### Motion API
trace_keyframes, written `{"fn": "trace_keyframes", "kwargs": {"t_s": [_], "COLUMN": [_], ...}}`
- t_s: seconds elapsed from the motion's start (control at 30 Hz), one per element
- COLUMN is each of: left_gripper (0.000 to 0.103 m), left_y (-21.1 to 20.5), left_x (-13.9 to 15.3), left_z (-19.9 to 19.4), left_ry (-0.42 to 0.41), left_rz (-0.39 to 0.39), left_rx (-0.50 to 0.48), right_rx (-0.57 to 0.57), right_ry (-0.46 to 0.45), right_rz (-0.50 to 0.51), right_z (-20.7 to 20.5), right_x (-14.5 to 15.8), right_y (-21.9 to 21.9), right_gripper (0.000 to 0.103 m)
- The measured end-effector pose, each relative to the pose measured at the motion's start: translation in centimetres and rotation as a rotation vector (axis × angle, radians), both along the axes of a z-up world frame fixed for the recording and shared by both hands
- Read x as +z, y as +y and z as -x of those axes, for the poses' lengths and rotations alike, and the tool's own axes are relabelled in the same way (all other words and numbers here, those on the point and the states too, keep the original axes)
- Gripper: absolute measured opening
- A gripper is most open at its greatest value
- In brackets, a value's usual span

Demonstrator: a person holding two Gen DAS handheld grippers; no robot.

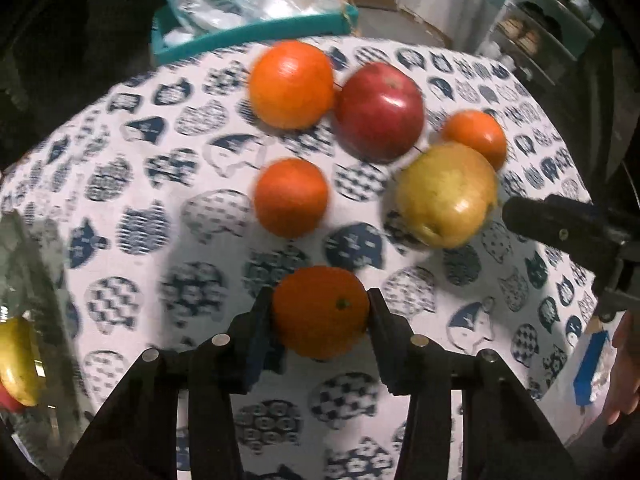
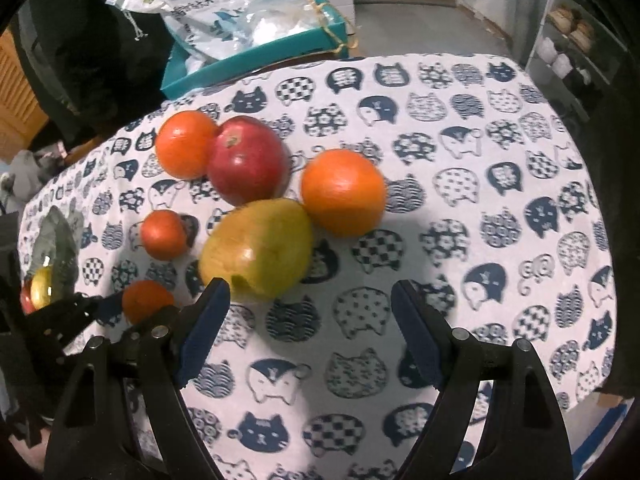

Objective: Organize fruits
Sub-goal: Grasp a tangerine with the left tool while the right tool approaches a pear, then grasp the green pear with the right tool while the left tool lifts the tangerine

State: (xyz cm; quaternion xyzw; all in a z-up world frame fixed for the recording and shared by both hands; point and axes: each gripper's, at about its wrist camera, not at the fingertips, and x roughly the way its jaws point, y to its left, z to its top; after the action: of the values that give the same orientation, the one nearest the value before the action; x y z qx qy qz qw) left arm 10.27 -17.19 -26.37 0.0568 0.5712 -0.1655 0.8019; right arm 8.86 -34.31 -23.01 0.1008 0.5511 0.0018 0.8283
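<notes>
In the left wrist view, the left gripper (image 1: 320, 312) is clamping a small orange (image 1: 320, 312) across its middle, low over the cat-print tablecloth (image 1: 140, 208); it is probably light, firm and round (apt to roll). The right wrist view is showing the right gripper (image 2: 310, 312) gaping empty just beside the yellow-green apple (image 2: 258, 250), which looks heavier and smooth-skinned.

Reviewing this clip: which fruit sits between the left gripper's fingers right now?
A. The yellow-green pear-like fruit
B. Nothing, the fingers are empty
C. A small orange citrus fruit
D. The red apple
C. In the left wrist view the left gripper is shut on the small orange fruit, both fingers pressing its sides, while the red apple and yellow-green fruit lie untouched on the tablecloth.
</notes>
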Motion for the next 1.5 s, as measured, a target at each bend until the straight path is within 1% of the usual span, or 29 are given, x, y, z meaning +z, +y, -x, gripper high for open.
{"fn": "trace_keyframes", "kwargs": {"t_s": [0.1,0.3,0.43,0.47,0.57,0.67,0.87,1.07,1.2,1.43,1.5], "left_gripper": [0.046,0.046,0.046,0.046,0.046,0.046,0.046,0.046,0.046,0.046,0.046], "left_y": [1.4,3.6,4.6,4.7,5.2,5.7,6.7,7.0,7.4,8.3,8.6], "left_x": [0.6,1.0,1.1,1.1,1.3,1.5,2.0,2.6,3.3,5.1,5.7], "left_z": [-0.5,-1.3,-1.4,-1.5,-1.5,-1.5,-1.5,-1.4,-1.2,-0.8,-0.6], "left_ry": [-0.025,-0.035,-0.032,-0.032,-0.035,-0.038,-0.038,-0.046,-0.058,-0.089,-0.1], "left_rz": [-0.017,-0.021,-0.012,-0.009,-0.005,-0.005,0.012,0.023,0.031,0.052,0.059], "left_rx": [0.026,0.074,0.094,0.097,0.101,0.107,0.124,0.132,0.139,0.16,0.166], "right_rx": [0.012,0.046,0.059,0.06,0.056,0.046,0.037,0.065,0.072,0.078,0.083], "right_ry": [0.006,0.026,0.05,0.058,0.074,0.098,0.113,0.086,0.058,-0.005,-0.027], "right_rz": [-0.02,-0.046,-0.026,-0.019,0.017,0.019,0.035,0.095,0.103,0.111,0.128], "right_z": [-0.7,-2.0,-3.2,-3.5,-4.0,-4.7,-5.4,-5.0,-4.2,-2.2,-1.8], "right_x": [-0.4,-1.2,-2.1,-2.4,-3.2,-4.1,-5.3,-5.3,-4.9,-2.2,-1.2], "right_y": [0.7,2.3,3.4,3.6,4.2,4.3,4.6,5.5,5.7,5.9,6.1], "right_gripper": [0.083,0.083,0.083,0.084,0.085,0.085,0.079,0.077,0.077,0.077,0.077]}}
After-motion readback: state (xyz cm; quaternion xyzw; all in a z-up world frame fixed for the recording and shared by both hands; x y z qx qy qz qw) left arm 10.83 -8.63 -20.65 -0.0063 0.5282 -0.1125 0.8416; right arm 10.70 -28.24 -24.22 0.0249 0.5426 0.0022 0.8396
